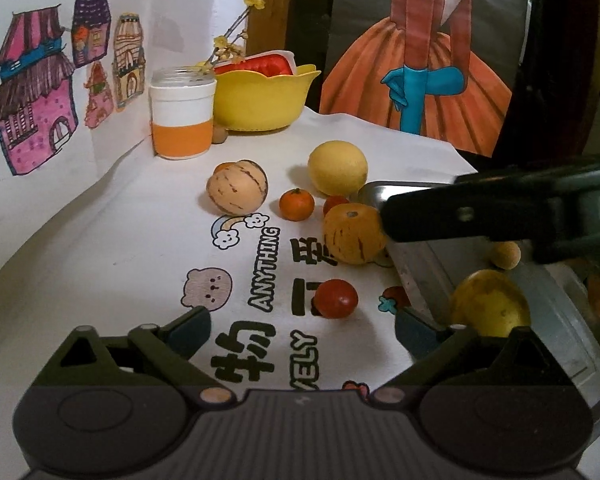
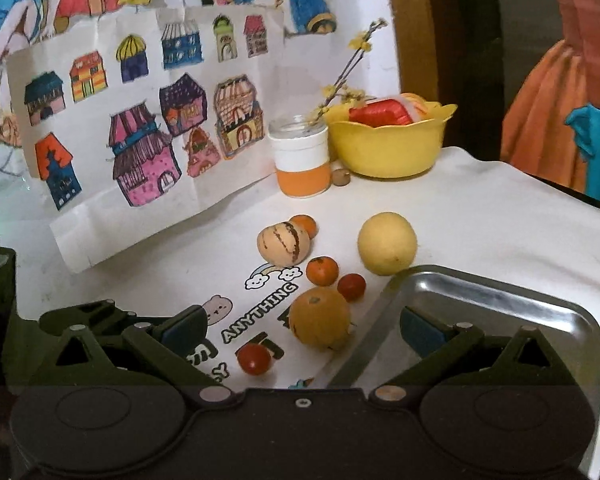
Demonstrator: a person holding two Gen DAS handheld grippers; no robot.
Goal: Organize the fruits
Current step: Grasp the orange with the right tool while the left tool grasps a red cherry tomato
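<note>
Both claws gape, empty: left claw (image 1: 300, 336), right claw (image 2: 304, 330). Tomato (image 1: 336, 298) just ahead of left; tray (image 2: 500, 292) rim under right. Risk: round fruit rolls if nudged off-centre.

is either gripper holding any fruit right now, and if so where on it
Nothing is held. The left gripper is open above the cloth near a cherry tomato, and the right gripper is open over the metal tray's edge.
</note>
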